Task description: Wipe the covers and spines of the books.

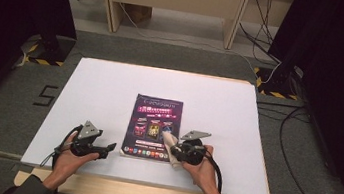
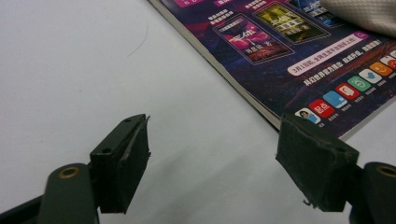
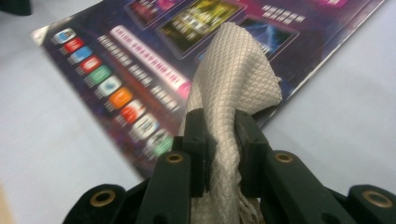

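White waffle cloth (image 3: 233, 60) is pinched in your right gripper (image 3: 220, 126), its jaws pressed together on the fabric, and it drapes over the magazine's (image 1: 152, 124) lower right corner. The left gripper (image 2: 212, 154) — jaws spread, empty — sits just left of the magazine, not touching it. Risk: an unpinned magazine may slide under a wiping stroke — or the cloth may snag its edge and lift the cover.

Black grippers, grey three-cornered top plates, brass-ringed screw holes, black trailing cables, dark sleeves.
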A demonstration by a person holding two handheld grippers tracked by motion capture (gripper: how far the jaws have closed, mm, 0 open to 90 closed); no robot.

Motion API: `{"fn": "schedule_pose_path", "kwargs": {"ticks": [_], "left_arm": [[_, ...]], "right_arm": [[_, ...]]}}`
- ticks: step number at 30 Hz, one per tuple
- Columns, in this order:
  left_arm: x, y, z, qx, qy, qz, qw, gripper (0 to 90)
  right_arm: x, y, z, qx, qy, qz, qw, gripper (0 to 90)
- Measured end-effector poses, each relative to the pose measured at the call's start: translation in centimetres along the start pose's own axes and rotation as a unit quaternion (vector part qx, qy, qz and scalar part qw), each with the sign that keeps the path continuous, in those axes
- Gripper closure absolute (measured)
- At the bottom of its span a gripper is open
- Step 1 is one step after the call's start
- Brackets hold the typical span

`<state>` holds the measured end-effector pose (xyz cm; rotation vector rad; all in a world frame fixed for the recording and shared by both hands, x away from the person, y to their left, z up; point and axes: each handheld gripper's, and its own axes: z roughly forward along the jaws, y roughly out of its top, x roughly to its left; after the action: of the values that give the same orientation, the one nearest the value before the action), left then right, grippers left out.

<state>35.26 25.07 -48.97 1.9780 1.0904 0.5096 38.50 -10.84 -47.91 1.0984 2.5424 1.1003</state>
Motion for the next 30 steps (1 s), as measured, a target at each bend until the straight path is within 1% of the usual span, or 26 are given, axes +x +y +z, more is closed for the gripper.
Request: {"fn": "schedule_pose_path", "kwargs": {"ticks": [3, 7, 10, 11, 12, 13, 15, 17, 20, 21, 23, 25, 27, 30], "left_arm": [[0.0, 0.0, 0.0, 0.000, 0.000, 0.000, 1.0000, 24.7], [0.0, 0.0, 0.0, 0.000, 0.000, 0.000, 1.0000, 24.7], [0.0, 0.0, 0.1, 0.001, 0.000, 0.000, 1.0000, 24.7], [0.0, 0.0, 0.1, 0.002, 0.000, 0.000, 1.0000, 24.7], [0.0, 0.0, 0.1, 0.002, 0.000, 0.002, 1.0000, 24.7], [0.0, 0.0, 0.1, 0.003, -0.001, 0.003, 1.0000, 24.7], [-0.1, 0.0, 0.1, 0.002, -0.002, 0.003, 1.0000, 24.7], [0.0, 0.0, 0.1, 0.002, -0.002, 0.002, 1.0000, 24.7], [0.0, 0.0, 0.2, 0.004, -0.002, 0.001, 1.0000, 24.7], [0.0, 0.0, 0.2, 0.003, -0.002, 0.001, 1.0000, 24.7], [-0.1, 0.0, 0.2, 0.004, -0.002, 0.002, 1.0000, 24.7], [0.0, 0.0, 0.2, 0.004, -0.002, 0.001, 1.0000, 24.7], [0.0, 0.0, 0.2, 0.004, -0.002, 0.001, 1.0000, 24.7], [0.0, 0.0, 0.2, 0.005, -0.003, 0.001, 1.0000, 24.7]], "right_arm": [[0.6, -0.9, -0.6, -0.002, 0.006, -0.001, 1.0000, 77.7], [1.0, -1.7, -1.4, -0.001, 0.017, 0.003, 0.9999, 77.6], [0.9, -2.1, -1.7, -0.001, 0.019, 0.005, 0.9998, 77.4], [0.8, -2.2, -1.8, -0.002, 0.020, 0.009, 0.9998, 77.3], [0.7, -2.2, -1.7, -0.003, 0.022, 0.014, 0.9996, 77.3], [0.6, -2.1, -1.7, -0.002, 0.024, 0.013, 0.9996, 77.3], [0.4, -1.8, -1.5, -0.003, 0.016, 0.017, 0.9997, 77.3], [0.1, -1.5, -1.3, -0.005, 0.009, 0.013, 0.9999, 77.3], [-0.7, -0.9, -0.9, -0.007, -0.007, 0.015, 0.9998, 77.4], [-1.1, -0.6, -0.7, -0.009, -0.017, 0.014, 0.9997, 77.5], [-1.9, -0.1, -0.2, -0.007, -0.028, 0.030, 0.9991, 77.5], [-2.9, 0.4, 0.4, -0.009, -0.037, 0.035, 0.9986, 77.5], [-3.6, 1.1, 0.8, -0.010, -0.044, 0.048, 0.9978, 77.5], [-4.2, 2.1, 1.5, -0.008, -0.061, 0.045, 0.9971, 77.5]]}}
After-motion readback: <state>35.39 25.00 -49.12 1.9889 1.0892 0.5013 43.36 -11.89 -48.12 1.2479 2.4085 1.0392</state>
